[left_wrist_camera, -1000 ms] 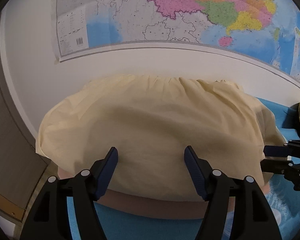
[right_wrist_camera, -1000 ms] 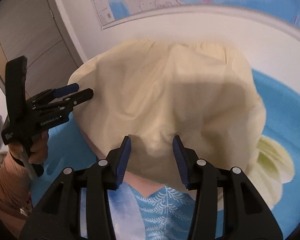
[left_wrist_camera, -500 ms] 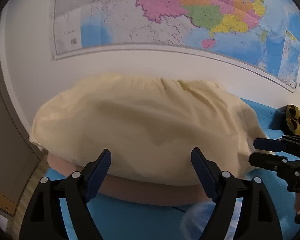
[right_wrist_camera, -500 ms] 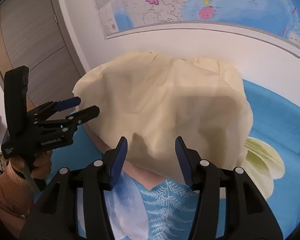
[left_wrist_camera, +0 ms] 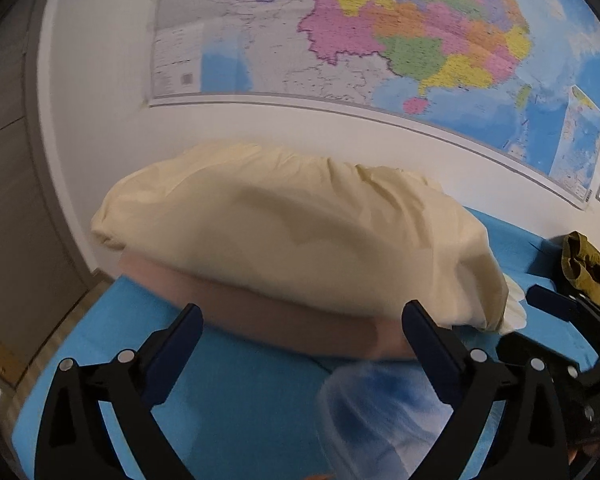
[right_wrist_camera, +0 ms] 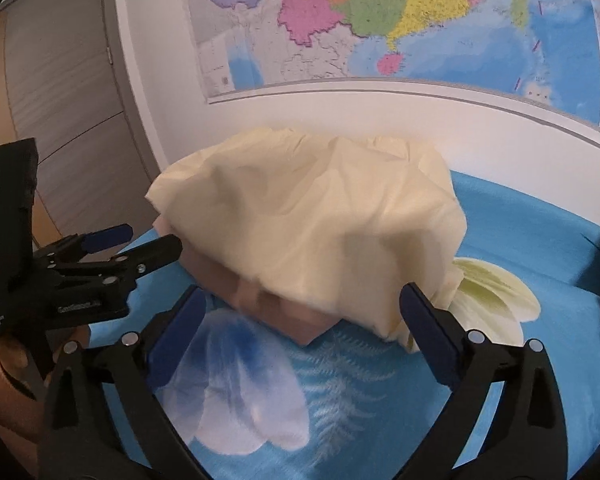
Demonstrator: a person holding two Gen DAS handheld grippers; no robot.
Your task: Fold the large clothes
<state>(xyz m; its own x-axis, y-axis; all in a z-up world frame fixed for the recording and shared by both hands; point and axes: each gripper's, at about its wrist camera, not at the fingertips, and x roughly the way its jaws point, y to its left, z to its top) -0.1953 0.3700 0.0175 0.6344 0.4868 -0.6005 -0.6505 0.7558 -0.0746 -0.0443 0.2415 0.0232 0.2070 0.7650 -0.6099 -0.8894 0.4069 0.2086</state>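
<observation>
- Cloth first: the pale yellow garment (left_wrist_camera: 300, 240) lies in a folded mound on the blue bedspread (left_wrist_camera: 240, 400), up against the white wall under the map (left_wrist_camera: 380, 40), and it rests on top of a folded pink garment (left_wrist_camera: 292, 320) whose near edge sticks out from under it.
- Right-wrist view gives the same stack from the other corner: yellow on top, pink corner poking out toward the camera, a printed white flower on the spread just beside it.
- Left gripper (left_wrist_camera: 300, 334) has just been opening and now stands wide, nothing between its blue pads (left_wrist_camera: 190, 326), the stack's edge near but apart.
- Right gripper (right_wrist_camera: 300, 314) likewise, jaws just spread to full width, empty, clear of the fabric.
- Looks to me like a fold has been let go and both hands are off the cloth.
- Risk one, as I judge it: the yellow layer is puffy and rumpled, not pressed flat, so it may spring open or slide off the pink piece if nudged.
- Risk two: a regrasp at that near edge could pinch the pink garment along with the yellow and drag both layers, undoing the stack.
- Out at the side, an olive-brown garment (left_wrist_camera: 584, 268) sits on the bed, well apart.
</observation>
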